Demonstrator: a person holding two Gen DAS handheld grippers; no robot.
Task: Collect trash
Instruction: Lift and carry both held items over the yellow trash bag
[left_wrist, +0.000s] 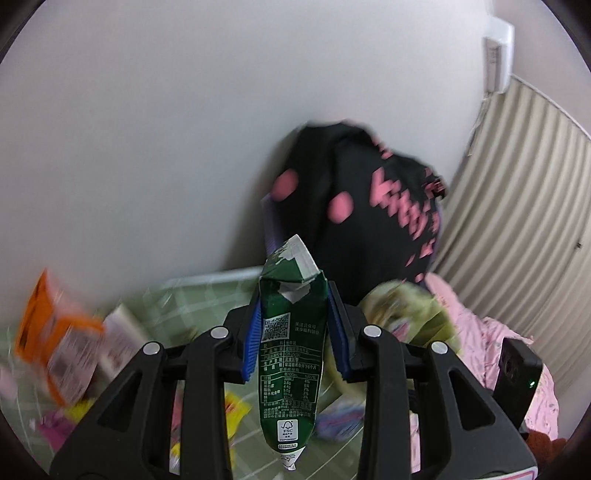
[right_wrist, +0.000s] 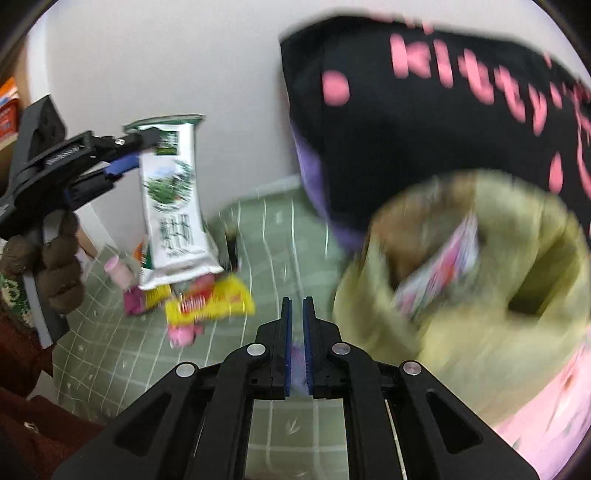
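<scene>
A green milk carton (left_wrist: 291, 332) is clamped in the left tongs (left_wrist: 295, 325) above the bed (right_wrist: 280, 236). The right tongs (right_wrist: 297, 321) stand slightly parted, empty. The carton should be kept gripped until carried over the yellow bag (right_wrist: 480, 295), then released.

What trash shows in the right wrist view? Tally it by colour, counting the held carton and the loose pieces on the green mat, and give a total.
Green and white: 1, the carton in the left gripper
Yellow: 1, the yellow wrapper
Pink: 2, the small bottle and the pink piece
Magenta: 1, the magenta wrapper
Total: 5; the blur may hide more.
</scene>
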